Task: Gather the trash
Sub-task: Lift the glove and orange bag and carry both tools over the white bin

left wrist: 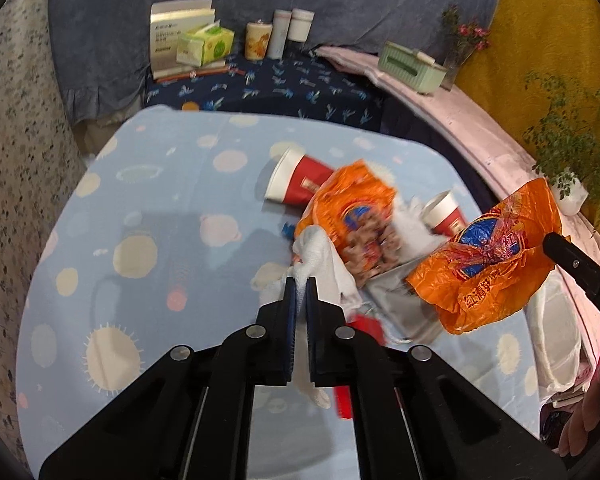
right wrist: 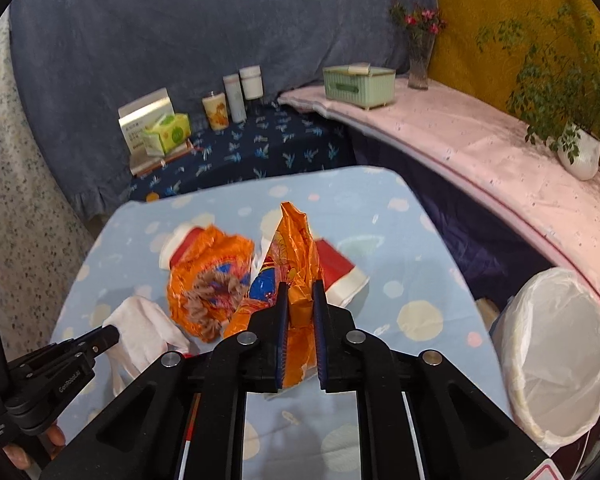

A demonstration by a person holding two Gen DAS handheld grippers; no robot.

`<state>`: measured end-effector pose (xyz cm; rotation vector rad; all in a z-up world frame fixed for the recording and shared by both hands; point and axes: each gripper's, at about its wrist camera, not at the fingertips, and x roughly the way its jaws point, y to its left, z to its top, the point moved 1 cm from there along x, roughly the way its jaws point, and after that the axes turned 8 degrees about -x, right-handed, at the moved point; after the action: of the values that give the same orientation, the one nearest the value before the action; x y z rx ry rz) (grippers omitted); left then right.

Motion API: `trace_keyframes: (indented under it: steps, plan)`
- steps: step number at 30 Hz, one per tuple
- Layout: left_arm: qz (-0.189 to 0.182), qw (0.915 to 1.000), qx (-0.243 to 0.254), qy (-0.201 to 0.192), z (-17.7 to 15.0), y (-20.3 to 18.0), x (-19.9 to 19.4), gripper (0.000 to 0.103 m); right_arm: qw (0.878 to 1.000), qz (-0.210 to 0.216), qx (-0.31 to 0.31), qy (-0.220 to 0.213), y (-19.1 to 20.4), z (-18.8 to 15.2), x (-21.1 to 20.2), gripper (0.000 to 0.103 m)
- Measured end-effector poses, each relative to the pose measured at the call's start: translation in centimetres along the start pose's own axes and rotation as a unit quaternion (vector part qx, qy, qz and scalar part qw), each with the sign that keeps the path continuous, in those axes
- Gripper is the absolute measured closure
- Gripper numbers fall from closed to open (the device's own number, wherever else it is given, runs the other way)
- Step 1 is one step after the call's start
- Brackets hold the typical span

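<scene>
The left tongs [left wrist: 300, 286] are clenched on a white crumpled tissue [left wrist: 320, 256], which bunches up from between the blue pads [left wrist: 290, 300] and lies against the trash pile just beyond them. The right tongs [right wrist: 300, 294] are clenched on an orange plastic wrapper [right wrist: 296, 248], holding it upright off the counter [right wrist: 380, 192], its crinkled top standing above the pads and its lower end hanging down between the black linkages. In the left wrist view that same wrapper [left wrist: 488, 264] hangs at the right, pinched at its far right edge by a black finger.

The counter is covered with a light blue cloth dotted with cream circles. On it, near the middle, lies a second orange wrapper [left wrist: 356, 216] printed with a blue badge and a brownish picture, blurred in both views. A red and white paper cup [left wrist: 296, 180] lies on its side at the far left of the pile, its open mouth to the left. Another red and white paper cup [left wrist: 446, 214] lies on its side to the right, partly behind the held wrapper. A small red item [left wrist: 366, 326] shows near the left tongs, too blurred to identify.

A white lined trash bin [right wrist: 556, 352] stands off the counter's right edge, near the right tongs, its mouth open towards the camera.

Far behind, on a dark blue patterned surface, stand a green tissue box [right wrist: 168, 132], a white carton [right wrist: 140, 120] and several jars [right wrist: 236, 96]. A pale green basket [right wrist: 358, 84] and a potted plant [right wrist: 572, 136] sit on a pink ledge at the right.
</scene>
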<state>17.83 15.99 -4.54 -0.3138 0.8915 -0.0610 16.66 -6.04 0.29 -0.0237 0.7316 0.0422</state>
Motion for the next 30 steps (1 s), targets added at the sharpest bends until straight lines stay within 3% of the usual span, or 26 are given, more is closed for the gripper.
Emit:
trace_keyframes:
  steps: [7,14,30]
  plan:
    - [-0.028,0.9982,0.031,-0.042,2.0,-5.0,-3.9,0.099,0.998,-0.021,0.022,-0.054,-3.9,2.6,-5.3,0.092]
    - [-0.072,0.9927,0.072,-0.066,2.2,-12.3,-6.8,0.099,0.993,-0.057,0.053,-0.084,-9.1,2.7,-9.0,0.092]
    - [-0.153,0.9696,0.187,-0.037,-4.3,-29.9,-6.3,0.099,0.973,-0.146,0.155,-0.084,-24.0,-3.4,-13.7,0.092]
